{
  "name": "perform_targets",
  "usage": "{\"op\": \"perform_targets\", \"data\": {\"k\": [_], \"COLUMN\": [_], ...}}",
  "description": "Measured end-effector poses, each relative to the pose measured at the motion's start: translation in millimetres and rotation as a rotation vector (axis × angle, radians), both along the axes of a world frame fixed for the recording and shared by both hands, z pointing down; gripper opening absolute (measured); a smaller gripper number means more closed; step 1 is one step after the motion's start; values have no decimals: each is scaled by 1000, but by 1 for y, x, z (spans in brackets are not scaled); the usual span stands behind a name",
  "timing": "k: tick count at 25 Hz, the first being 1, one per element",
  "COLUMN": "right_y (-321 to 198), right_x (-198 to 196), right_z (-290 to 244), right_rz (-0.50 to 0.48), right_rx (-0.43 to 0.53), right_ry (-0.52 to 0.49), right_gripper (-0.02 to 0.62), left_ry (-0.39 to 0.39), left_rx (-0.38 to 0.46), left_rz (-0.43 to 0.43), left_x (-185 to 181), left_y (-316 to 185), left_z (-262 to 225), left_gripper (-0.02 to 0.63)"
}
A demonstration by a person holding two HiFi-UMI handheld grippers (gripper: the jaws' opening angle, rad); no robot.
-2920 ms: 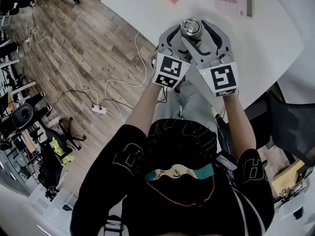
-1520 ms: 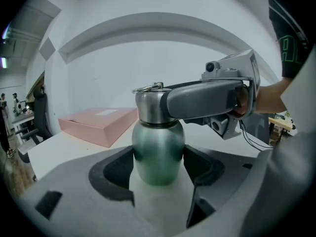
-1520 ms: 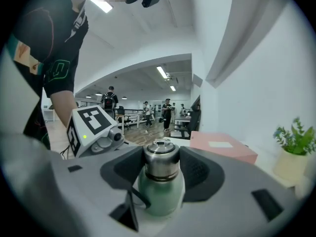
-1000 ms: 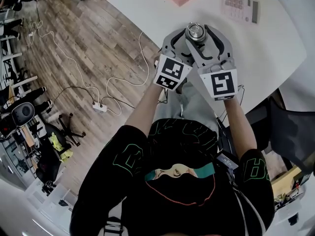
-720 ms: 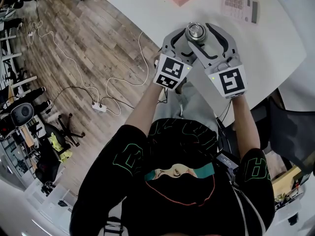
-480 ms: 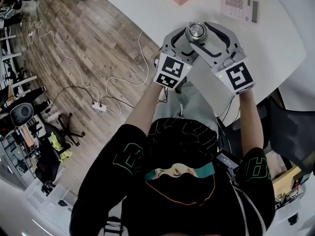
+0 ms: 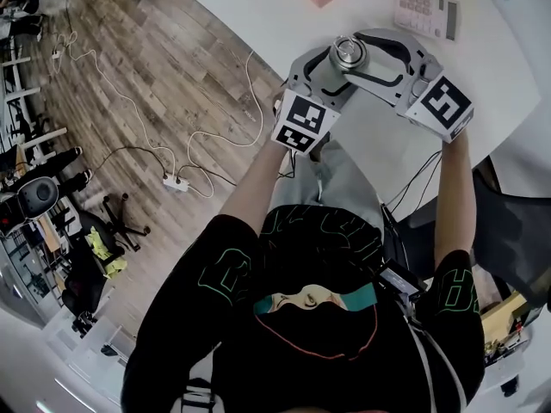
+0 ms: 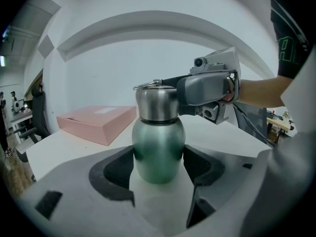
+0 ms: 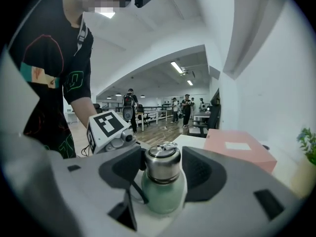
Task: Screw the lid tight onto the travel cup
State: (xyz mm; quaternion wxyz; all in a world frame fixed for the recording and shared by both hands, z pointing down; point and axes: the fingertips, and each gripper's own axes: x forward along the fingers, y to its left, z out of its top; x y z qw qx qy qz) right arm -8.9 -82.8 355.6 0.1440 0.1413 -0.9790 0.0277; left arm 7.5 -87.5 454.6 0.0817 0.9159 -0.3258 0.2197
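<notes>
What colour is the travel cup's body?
Pale green cup body, silver lid; best in left gripper view.

From above only the lid shows. The travel cup body is hidden beneath it, between both claws. In the left gripper view the far jaw of the right claw vanishes behind the lid. Those jaws have just been closing slightly, with the lid between them. In the right gripper view the left claw is mostly masked by the right claw's left jaw, apart from its marker cube. The pink box loses its near end behind the right claw's right jaw, and its label is unreadable. Farther right, a plant is clipped by the rim. People far ahead are too small to tell apart.
</notes>
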Motion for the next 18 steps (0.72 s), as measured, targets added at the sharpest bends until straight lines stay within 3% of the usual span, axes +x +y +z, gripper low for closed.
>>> {"op": "perform_targets", "data": {"k": [5, 8, 13, 18], "right_y": [-3, -2, -2, -5], "right_x": [0, 0, 1, 2], "right_z": [2, 2, 2, 2], "right_rz": [-48, -26, 107, 289], "right_rx": [-17, 3, 41, 52], "right_ry": [11, 5, 6, -81], "right_gripper": [235, 235, 233, 233], "left_ry": [0, 1, 5, 5], "left_rx": [-3, -3, -2, -4], "left_rz": [3, 2, 2, -1], "left_x": [0, 0, -1, -3], "left_y": [0, 0, 1, 1], "left_z": [-1, -1, -1, 1], "left_gripper": [327, 327, 325, 327]}}
